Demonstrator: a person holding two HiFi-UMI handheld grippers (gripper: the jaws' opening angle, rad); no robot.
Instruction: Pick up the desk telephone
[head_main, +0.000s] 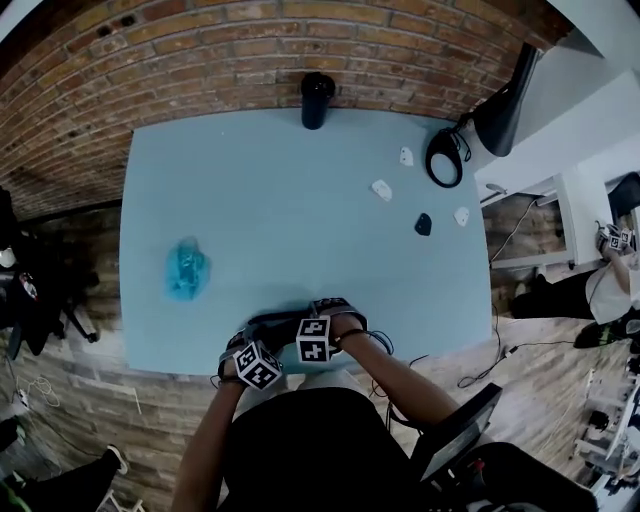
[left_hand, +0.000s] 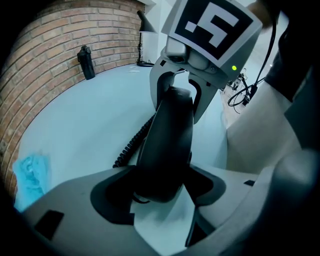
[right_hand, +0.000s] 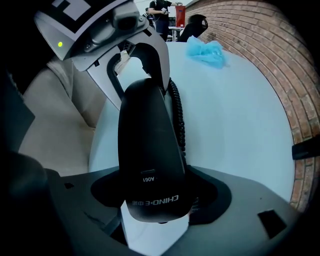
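A black telephone handset (head_main: 295, 322) lies crosswise at the near edge of the light blue table (head_main: 290, 230), just in front of the person. My left gripper (head_main: 247, 345) is shut on its left end and my right gripper (head_main: 340, 314) on its right end, so the two face each other. In the left gripper view the handset (left_hand: 169, 140) runs from my jaws (left_hand: 162, 192) to the right gripper (left_hand: 180, 87) opposite. The right gripper view shows the printed end of the handset (right_hand: 147, 150) between my jaws (right_hand: 155, 210). A coiled cord (right_hand: 178, 120) trails beside it. I see no telephone base.
A crumpled blue cloth (head_main: 186, 270) lies at the table's left. A black bottle (head_main: 317, 100) stands at the far edge by the brick wall. A black desk lamp (head_main: 445, 155) and several small white and black pieces (head_main: 382, 189) sit at the far right.
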